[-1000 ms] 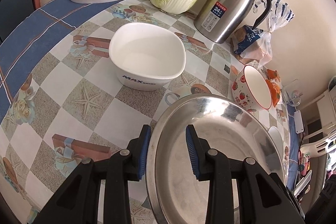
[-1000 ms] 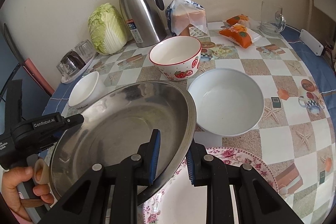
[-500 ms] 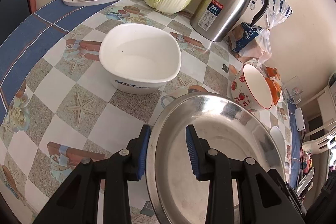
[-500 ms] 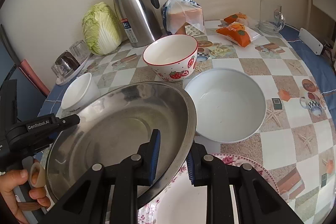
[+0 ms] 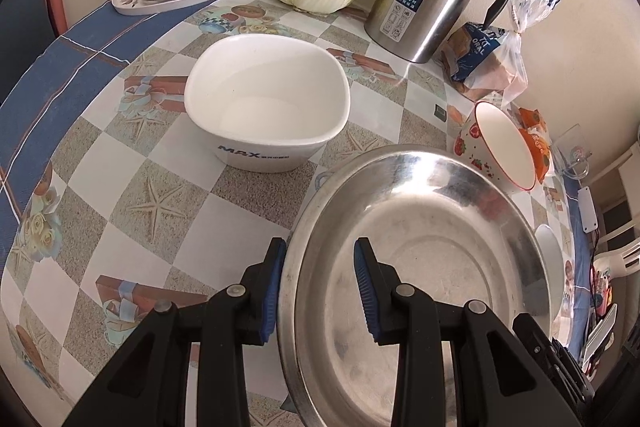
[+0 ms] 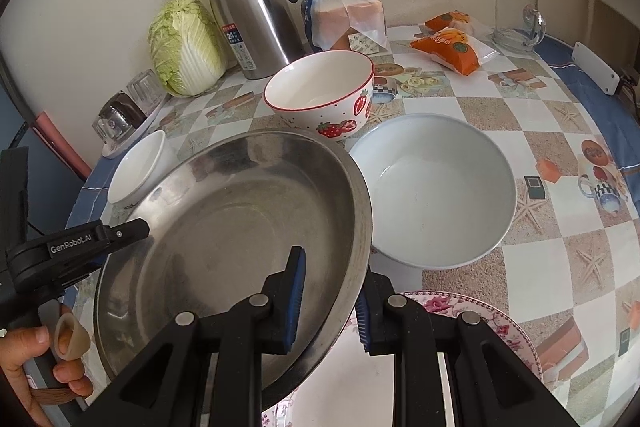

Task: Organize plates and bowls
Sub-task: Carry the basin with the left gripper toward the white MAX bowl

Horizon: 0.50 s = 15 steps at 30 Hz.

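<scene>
Steel pan held by both grippers above the table, lower centre of both views.

The steel pan (image 6: 224,227) hung tilted, its right rim over the floral plate (image 6: 516,335) at lower right of the right view. The right gripper (image 6: 330,301) was clamped on the pan's near-right rim, one pad inside, one outside. The left gripper (image 5: 316,287) was clamped on the opposite rim, pads likewise astride the wall. Just beyond the pan: strawberry bowl (image 6: 320,95), pale bowl (image 6: 432,187) to its right, square white bowl (image 5: 266,107) at upper left in the left view. Judgement: pan seems bound for the plate or a clear patch; keep both grips firm, level the pan before lowering, move both hands together, clear the pale bowl's rim, release only once the base sits flat.
</scene>
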{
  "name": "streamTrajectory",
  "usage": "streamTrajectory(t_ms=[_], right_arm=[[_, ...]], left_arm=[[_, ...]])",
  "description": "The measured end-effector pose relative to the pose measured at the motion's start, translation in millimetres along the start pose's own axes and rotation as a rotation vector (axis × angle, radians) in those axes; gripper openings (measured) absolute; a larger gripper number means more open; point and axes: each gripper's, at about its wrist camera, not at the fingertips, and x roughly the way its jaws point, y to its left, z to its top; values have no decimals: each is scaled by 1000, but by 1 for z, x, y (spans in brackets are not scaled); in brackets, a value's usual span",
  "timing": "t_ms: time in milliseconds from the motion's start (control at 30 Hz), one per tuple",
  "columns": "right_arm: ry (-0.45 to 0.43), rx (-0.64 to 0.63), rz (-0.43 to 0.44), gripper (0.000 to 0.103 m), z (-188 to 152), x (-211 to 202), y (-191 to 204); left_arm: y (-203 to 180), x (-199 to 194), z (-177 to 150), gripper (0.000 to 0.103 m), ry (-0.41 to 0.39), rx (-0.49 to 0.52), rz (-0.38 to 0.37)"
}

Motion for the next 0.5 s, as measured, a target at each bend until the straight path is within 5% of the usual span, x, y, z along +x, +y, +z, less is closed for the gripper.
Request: streamTrajectory(t_ms=[500], right_arm=[[52, -19, -40, 27, -7, 16, 4]], left_arm=[[1, 9, -3, 35, 16, 4, 28]])
